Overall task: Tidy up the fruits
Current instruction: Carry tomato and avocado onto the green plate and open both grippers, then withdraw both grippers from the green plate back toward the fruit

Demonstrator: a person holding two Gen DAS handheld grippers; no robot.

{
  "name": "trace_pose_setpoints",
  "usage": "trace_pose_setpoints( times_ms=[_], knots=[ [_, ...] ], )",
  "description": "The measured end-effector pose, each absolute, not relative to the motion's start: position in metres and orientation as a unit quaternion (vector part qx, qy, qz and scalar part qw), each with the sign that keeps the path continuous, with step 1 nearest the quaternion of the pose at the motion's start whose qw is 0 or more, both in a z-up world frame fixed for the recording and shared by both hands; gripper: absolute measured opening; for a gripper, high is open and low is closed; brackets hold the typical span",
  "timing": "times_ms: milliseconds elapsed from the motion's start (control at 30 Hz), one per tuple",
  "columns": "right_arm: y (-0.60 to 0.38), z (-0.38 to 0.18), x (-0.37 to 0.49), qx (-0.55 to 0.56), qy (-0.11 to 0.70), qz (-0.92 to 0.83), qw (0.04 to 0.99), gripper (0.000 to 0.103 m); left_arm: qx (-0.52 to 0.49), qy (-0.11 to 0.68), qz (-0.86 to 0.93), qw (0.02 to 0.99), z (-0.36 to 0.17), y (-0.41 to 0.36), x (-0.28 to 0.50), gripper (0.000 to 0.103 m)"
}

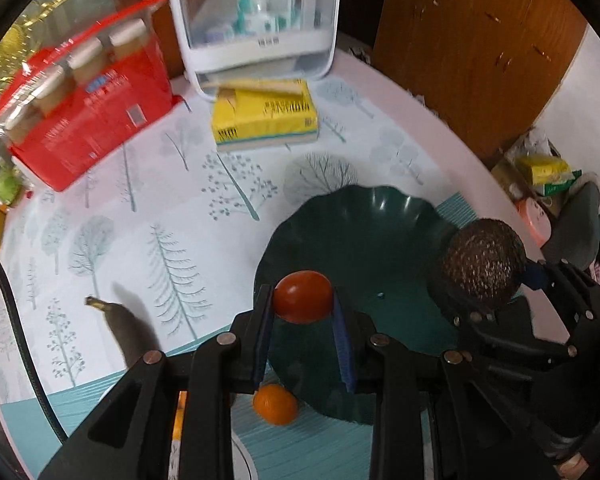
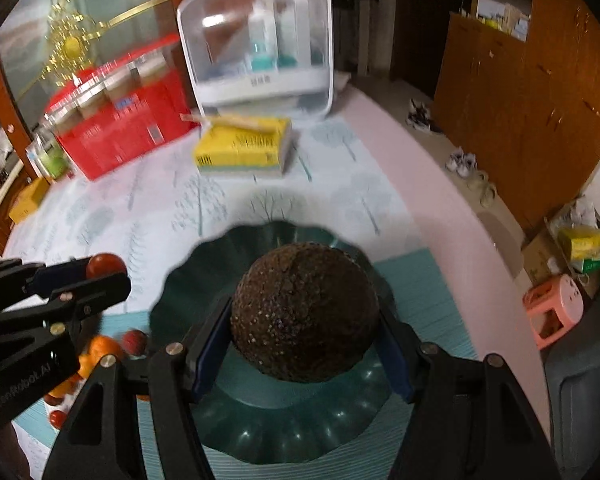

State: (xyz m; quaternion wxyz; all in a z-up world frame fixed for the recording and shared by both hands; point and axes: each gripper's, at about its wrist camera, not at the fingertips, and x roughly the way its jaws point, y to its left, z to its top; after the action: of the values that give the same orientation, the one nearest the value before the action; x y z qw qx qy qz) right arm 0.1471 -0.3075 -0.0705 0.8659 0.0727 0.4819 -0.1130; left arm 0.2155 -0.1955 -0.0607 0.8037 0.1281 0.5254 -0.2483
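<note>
My left gripper (image 1: 303,300) is shut on a small red tomato (image 1: 303,297) and holds it over the near rim of the dark green scalloped bowl (image 1: 364,224). My right gripper (image 2: 304,332) is shut on a dark brown avocado (image 2: 305,312) above the same bowl (image 2: 276,436); the avocado also shows at the right of the left wrist view (image 1: 482,266). The left gripper with the tomato (image 2: 105,265) shows at the left of the right wrist view. The bowl looks empty inside.
An orange fruit (image 1: 275,404) lies on the tablecloth under my left gripper. A dark banana (image 1: 128,330) lies to the left. More small orange and red fruits (image 2: 112,346) sit left of the bowl. A yellow tissue pack (image 1: 265,116), red box (image 1: 88,100) and white cosmetics case (image 1: 256,20) stand behind.
</note>
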Motion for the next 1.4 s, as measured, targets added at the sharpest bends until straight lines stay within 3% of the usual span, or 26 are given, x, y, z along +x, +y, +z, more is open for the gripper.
trace_pose_setpoints(
  times_ms=[500,567,633,833,1400],
  knots=[
    [-0.313,-0.129,0.157,0.103,0.535,-0.119,0.83,0.068,0.147,0.567,-0.271,0.764,-0.128,-0.217,0.241,0.028],
    [-0.313,-0.122,0.155,0.097,0.518,-0.124,0.841,0.068,0.146,0.567,-0.267,0.765,-0.13,-0.216,0.242,0.041],
    [-0.312,-0.114,0.155,0.08,0.505,-0.135,0.849,0.068,0.146,0.564,-0.252,0.772,-0.129,-0.211,0.243,0.065],
    [-0.319,-0.109,0.153,0.087,0.503,-0.142,0.848,0.07,0.118,0.569,-0.247,0.776,-0.118,-0.196,0.245,0.083],
    [-0.283,-0.076,0.108,0.068,0.495,-0.097,0.861,0.07,0.116,0.533,-0.214,0.81,-0.051,-0.148,0.183,0.087]
  ],
)
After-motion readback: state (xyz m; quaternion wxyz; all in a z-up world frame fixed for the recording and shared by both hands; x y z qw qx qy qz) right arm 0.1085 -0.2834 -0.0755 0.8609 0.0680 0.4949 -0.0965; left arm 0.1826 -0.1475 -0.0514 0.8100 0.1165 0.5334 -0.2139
